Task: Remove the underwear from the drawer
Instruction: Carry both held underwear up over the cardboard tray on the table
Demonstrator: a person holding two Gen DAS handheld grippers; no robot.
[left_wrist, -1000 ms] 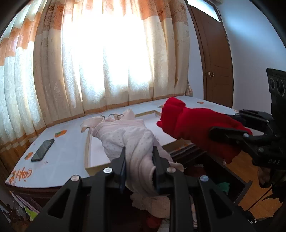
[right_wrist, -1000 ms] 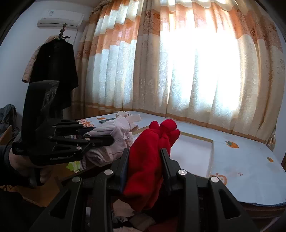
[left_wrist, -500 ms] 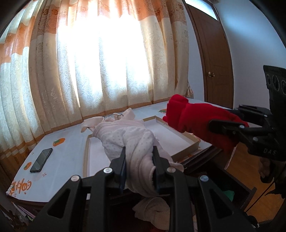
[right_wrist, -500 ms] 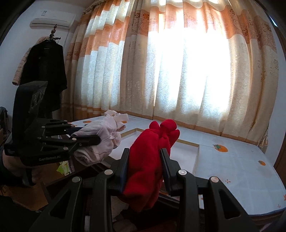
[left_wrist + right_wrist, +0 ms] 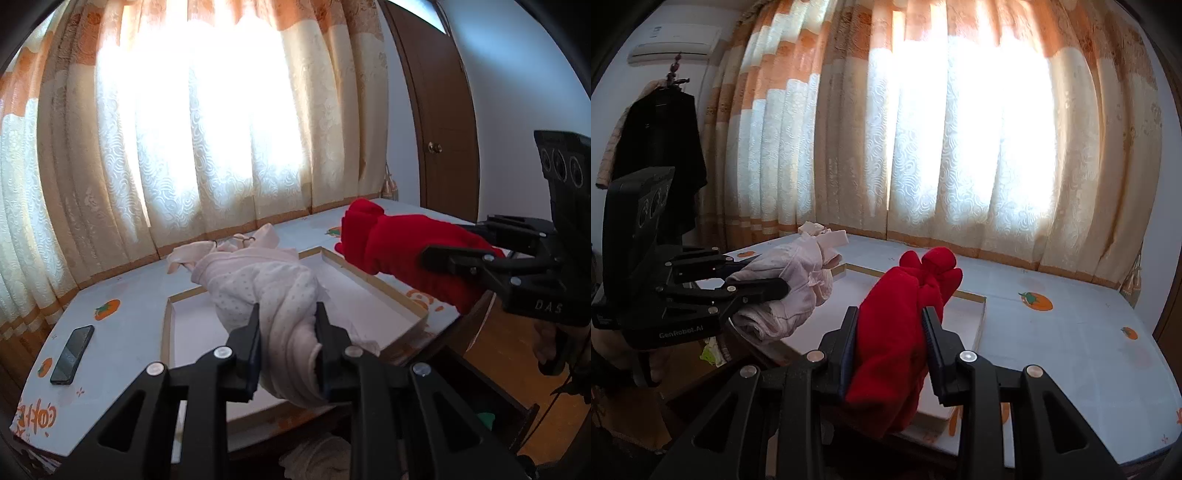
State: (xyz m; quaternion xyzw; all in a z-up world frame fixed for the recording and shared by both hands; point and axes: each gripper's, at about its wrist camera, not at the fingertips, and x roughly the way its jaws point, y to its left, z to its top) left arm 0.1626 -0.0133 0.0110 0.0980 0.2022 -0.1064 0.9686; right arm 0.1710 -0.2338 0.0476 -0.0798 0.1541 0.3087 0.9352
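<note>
My left gripper [image 5: 286, 317] is shut on a bundle of pale pink dotted underwear [image 5: 266, 288], held in the air over the table's near edge. My right gripper [image 5: 889, 319] is shut on a bunched red garment [image 5: 905, 314], also held above the table edge. Each gripper shows in the other's view: the right gripper [image 5: 436, 254] with the red garment [image 5: 399, 251] at the right, the left gripper [image 5: 775, 284] with the pink underwear [image 5: 790, 291] at the left. Below lies the open dark drawer [image 5: 491, 402] with a crumpled pale cloth [image 5: 317, 458] in it.
A shallow wood-edged white tray [image 5: 373, 288] lies on the table with the printed cloth [image 5: 1071, 332]. A black phone [image 5: 72, 354] rests near the table's left end. Curtains [image 5: 960, 147] hang behind, a brown door [image 5: 439, 110] stands at the right, and dark coats [image 5: 661, 136] hang at the left.
Both grippers have moved forward and slightly up towards the table, each still shut on its garment. More of the tabletop and less of the drawer shows.
</note>
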